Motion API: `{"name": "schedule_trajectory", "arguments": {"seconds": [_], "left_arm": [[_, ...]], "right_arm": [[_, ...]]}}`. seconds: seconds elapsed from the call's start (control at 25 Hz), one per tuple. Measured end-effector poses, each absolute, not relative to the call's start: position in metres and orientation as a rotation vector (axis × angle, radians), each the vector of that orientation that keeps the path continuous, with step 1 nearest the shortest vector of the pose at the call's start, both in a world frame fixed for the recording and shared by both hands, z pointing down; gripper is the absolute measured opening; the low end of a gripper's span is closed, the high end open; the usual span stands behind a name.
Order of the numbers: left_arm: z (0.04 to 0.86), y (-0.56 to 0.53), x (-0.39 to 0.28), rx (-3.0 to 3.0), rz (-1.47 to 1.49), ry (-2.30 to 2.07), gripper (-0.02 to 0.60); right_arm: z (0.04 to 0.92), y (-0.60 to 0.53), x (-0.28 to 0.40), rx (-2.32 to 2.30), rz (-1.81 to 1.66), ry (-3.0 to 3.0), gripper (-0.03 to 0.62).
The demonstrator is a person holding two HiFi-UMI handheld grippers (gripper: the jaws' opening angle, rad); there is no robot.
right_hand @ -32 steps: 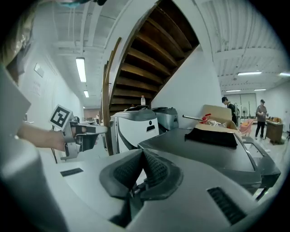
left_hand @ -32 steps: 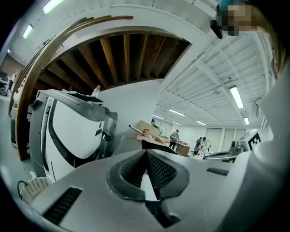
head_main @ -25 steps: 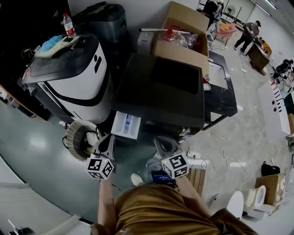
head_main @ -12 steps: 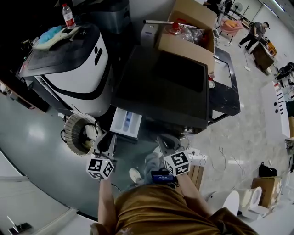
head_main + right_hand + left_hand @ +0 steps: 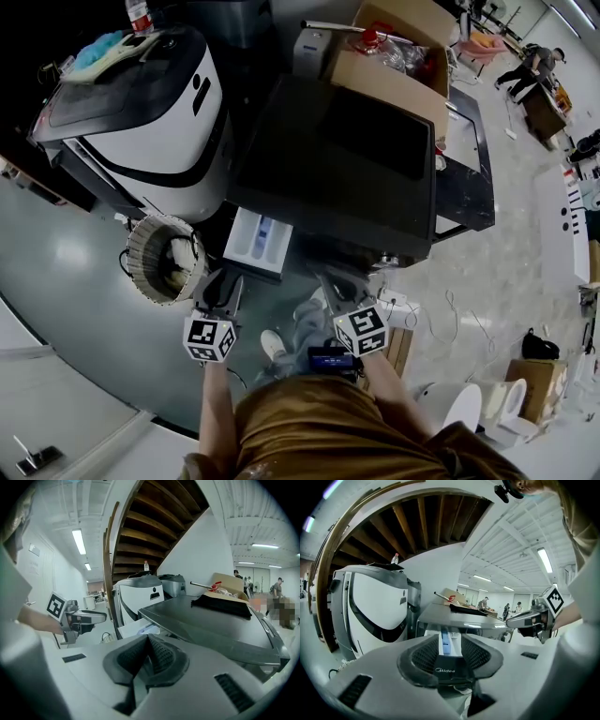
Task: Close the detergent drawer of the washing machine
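Observation:
The washing machine [image 5: 328, 159] has a dark flat top and stands in the middle of the head view. Its white detergent drawer [image 5: 258, 239] sticks out of the front, with a blue compartment inside and a dark front panel [image 5: 445, 670]. My left gripper [image 5: 221, 286] hovers just in front of the drawer's front panel. Its jaws are opening, and in the left gripper view the drawer [image 5: 449, 641] shows through the gap, with neither pad touching it. My right gripper [image 5: 339, 289] is to the right of the drawer, below the machine's front edge. It is shut with nothing in it [image 5: 146, 656].
A white and black appliance [image 5: 141, 103] stands left of the machine, with a wicker basket [image 5: 164, 258] on the floor before it. An open cardboard box [image 5: 394, 56] and a low black table [image 5: 464, 178] lie behind and to the right. A power strip with cables [image 5: 403, 314] lies by my right gripper.
Both grippers have sunk a little in front of the machine. The left gripper's jaws were closed before and now stand apart. The drawer has not moved.

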State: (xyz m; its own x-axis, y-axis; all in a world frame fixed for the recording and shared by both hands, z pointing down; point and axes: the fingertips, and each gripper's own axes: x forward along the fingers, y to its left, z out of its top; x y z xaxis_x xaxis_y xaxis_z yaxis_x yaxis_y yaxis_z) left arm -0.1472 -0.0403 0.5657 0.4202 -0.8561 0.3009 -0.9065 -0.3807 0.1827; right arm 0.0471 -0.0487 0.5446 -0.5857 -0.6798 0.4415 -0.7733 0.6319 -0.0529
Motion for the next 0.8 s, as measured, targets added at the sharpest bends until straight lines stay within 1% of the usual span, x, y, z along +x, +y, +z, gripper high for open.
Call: {"name": "schedule_trajectory", "arguments": {"seconds": [0.8], "left_arm": [[0.615,-0.037,-0.132,2.341,0.360,-1.455,0.175]], "right_arm": [[0.570,-0.050,0.045,1.074,0.375,-2.446,0.012]]}}
